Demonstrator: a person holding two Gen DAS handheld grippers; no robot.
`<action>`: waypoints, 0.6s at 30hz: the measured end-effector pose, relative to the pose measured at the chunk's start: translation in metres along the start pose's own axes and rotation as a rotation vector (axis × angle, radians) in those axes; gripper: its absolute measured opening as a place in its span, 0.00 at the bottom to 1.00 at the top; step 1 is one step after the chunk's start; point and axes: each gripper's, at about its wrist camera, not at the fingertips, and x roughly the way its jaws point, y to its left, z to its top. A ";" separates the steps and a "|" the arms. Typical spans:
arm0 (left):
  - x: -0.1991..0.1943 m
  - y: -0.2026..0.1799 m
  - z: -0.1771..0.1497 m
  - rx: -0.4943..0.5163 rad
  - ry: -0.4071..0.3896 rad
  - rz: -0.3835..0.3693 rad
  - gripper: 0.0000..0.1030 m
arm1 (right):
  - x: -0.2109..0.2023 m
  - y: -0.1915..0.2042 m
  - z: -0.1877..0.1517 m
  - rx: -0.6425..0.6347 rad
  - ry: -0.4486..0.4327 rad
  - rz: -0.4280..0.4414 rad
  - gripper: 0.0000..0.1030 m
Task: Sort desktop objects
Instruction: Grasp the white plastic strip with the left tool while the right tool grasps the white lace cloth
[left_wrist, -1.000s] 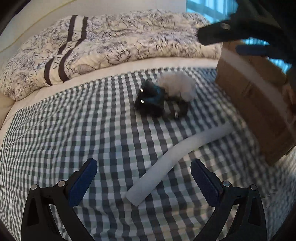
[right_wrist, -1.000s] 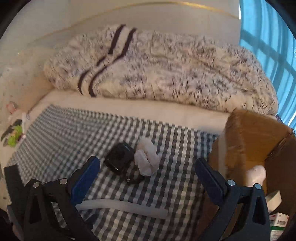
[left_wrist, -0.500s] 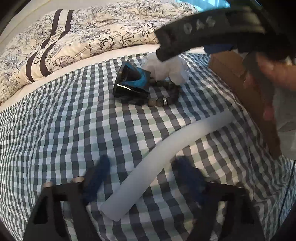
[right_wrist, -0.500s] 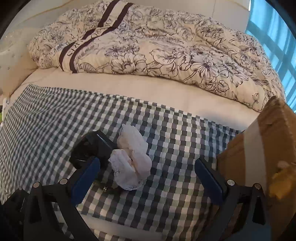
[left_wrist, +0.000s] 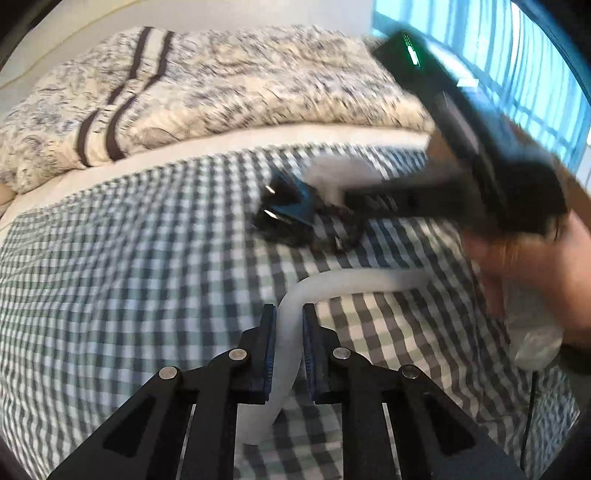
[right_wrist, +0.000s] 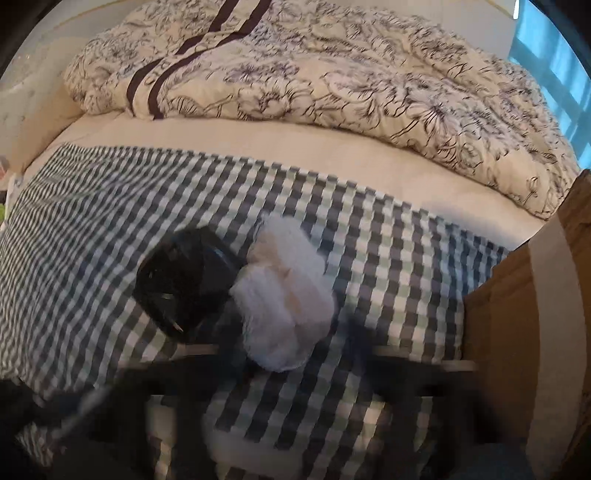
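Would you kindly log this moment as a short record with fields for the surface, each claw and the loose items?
surface: checked cloth on a bed
left claw: shut on the white foam tube
right claw: blurred, around the white fluffy item; open or shut unclear
loose items: black case touching the fluffy item
container: cardboard box on the right
background: flowered quilt

Daylight from blue-tinted window (left_wrist: 532, 70) at right; we see even, soft light, weak shadows. Left view: motion blur on right tongs (left_wrist: 373, 197) & quilt (left_wrist: 221, 85). Right view: own tongs smeared dark w/ blur, quilt sharp. Fisheye bend + black vignette at edges.
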 end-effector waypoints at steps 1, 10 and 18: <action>-0.005 0.003 0.001 -0.011 -0.014 0.007 0.13 | 0.000 0.001 -0.001 -0.007 0.005 0.007 0.15; -0.043 0.023 0.006 -0.088 -0.108 0.082 0.13 | -0.053 0.007 -0.007 -0.011 -0.143 -0.001 0.11; -0.077 0.032 0.023 -0.129 -0.187 0.142 0.13 | -0.124 0.013 -0.005 0.010 -0.301 0.014 0.11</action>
